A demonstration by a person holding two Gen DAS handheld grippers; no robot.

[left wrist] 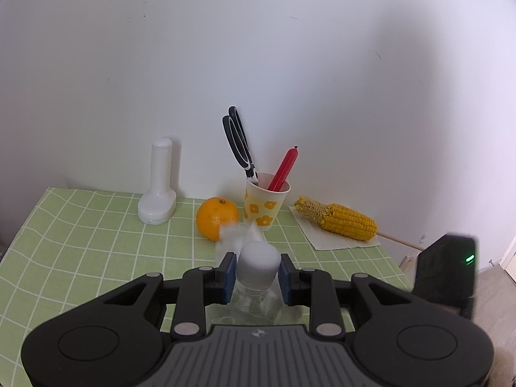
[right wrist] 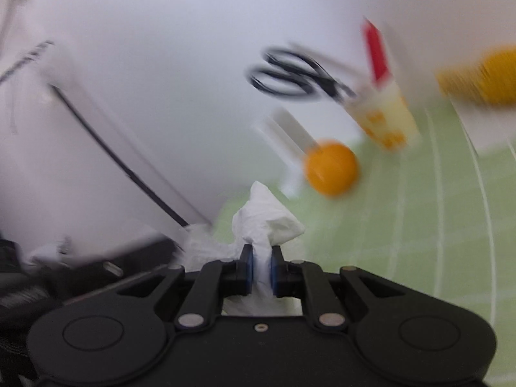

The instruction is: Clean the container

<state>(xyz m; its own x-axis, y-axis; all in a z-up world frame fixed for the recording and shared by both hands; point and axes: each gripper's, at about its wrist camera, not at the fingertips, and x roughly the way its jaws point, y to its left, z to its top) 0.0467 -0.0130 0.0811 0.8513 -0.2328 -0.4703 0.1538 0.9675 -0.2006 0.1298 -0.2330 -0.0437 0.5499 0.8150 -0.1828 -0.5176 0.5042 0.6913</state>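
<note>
My left gripper (left wrist: 256,272) is shut on a clear plastic bottle (left wrist: 254,303), its blue pads pressing just under the white cap (left wrist: 258,258). The bottle stands upright above the green checked tablecloth (left wrist: 80,242). My right gripper (right wrist: 262,271) is shut on a crumpled white tissue (right wrist: 266,222) that sticks out past its fingertips. The left wrist view shows the tissue (left wrist: 233,233) as a white blur just beyond the cap. The right wrist view is tilted and smeared by motion.
Along the wall stand a white dispenser (left wrist: 158,193), an orange (left wrist: 214,217), and a flowered paper cup (left wrist: 265,204) holding scissors (left wrist: 238,142) and a red stick (left wrist: 285,167). A corn cob (left wrist: 338,221) lies on a napkin. A black box (left wrist: 448,271) with a green light sits at the right.
</note>
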